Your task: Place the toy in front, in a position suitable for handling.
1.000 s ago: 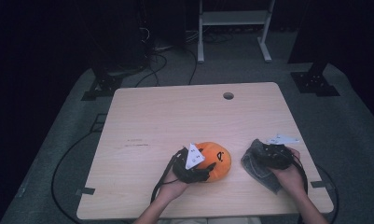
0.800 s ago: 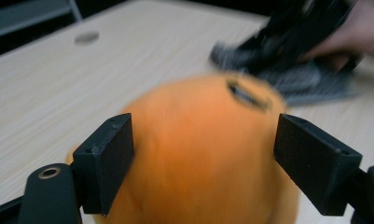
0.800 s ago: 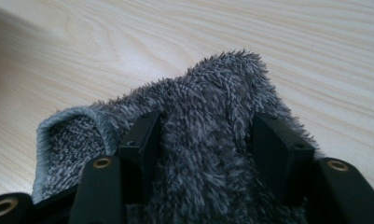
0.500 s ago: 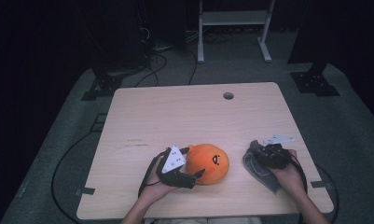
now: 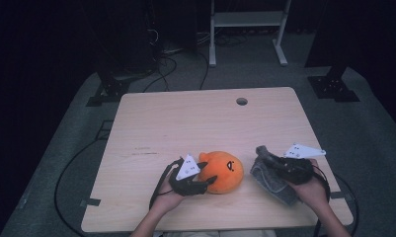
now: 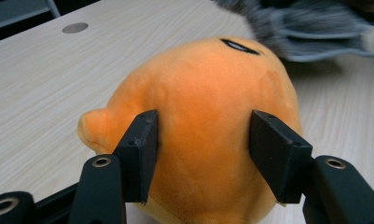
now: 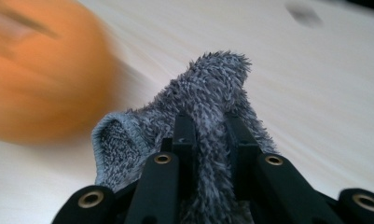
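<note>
Your left gripper (image 5: 208, 181) has just been closing its jaws, and in the left gripper view the two black pads press into both sides of the orange plush toy (image 6: 208, 116), so it is pinching the toy at its near end; the toy lies on the wooden table (image 5: 185, 123) near the front edge, a little left of the middle, with a black stitched eye (image 6: 239, 46) on its top and a small nub (image 6: 92, 126) pointing to the side. Your right gripper (image 5: 272, 163) has also just been closing, and its fingers are pressed together on a fold of the grey fuzzy sock (image 7: 212, 93); in the right gripper view the fabric is squeezed between the jaws and its tip stands up above them; in the high view the sock sits near the right front corner of the table, just beside the toy but apart from it. I can read no brand or label on the toy or the sock; the grey plate (image 5: 304, 150) on your right gripper carries small dark dots, too small to read. Behind both things the table is open wood up to the round cable hole (image 5: 242, 101) near the far edge; to the front, the edge is close to both hands.
</note>
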A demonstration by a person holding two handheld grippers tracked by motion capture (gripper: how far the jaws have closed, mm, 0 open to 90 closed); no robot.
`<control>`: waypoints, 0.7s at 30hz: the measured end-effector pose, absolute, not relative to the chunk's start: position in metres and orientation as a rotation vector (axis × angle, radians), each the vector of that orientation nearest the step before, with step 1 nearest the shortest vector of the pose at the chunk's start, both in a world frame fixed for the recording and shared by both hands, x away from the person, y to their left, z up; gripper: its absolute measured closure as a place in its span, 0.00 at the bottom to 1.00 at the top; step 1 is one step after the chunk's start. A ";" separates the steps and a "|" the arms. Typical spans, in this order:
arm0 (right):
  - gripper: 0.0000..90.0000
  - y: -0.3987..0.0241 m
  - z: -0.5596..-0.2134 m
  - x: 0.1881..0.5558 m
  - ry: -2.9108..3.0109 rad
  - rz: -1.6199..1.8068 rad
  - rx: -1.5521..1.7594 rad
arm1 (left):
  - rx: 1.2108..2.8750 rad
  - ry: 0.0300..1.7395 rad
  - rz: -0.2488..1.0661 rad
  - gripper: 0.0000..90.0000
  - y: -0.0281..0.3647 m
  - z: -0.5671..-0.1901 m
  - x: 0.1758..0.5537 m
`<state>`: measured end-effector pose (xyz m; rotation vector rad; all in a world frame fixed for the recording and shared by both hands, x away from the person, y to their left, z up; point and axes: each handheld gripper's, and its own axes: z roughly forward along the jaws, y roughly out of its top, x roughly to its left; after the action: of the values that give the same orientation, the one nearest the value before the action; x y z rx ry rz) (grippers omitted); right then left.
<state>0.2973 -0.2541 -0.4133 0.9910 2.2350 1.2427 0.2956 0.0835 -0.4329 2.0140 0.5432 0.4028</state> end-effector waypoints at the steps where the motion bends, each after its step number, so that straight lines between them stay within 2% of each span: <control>1: 0.84 -0.247 -0.410 0.294 2.250 1.258 0.941 | 2.013 0.555 0.401 0.48 0.081 -0.432 0.297; 6: 0.83 -0.202 -0.408 0.280 2.335 1.331 0.766 | 1.991 0.602 0.417 0.48 0.070 -0.431 0.301; 10: 0.82 -0.187 -0.415 0.285 2.329 1.244 0.730 | 1.992 0.612 0.423 0.47 0.072 -0.434 0.300; 21: 0.83 -0.206 -0.434 0.298 2.297 1.227 0.876 | 2.027 0.484 0.397 0.39 0.084 -0.436 0.294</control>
<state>0.2977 -0.2062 -0.4336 0.8755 2.2973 1.2265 0.2935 0.0841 -0.4360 2.0266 0.4835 0.3970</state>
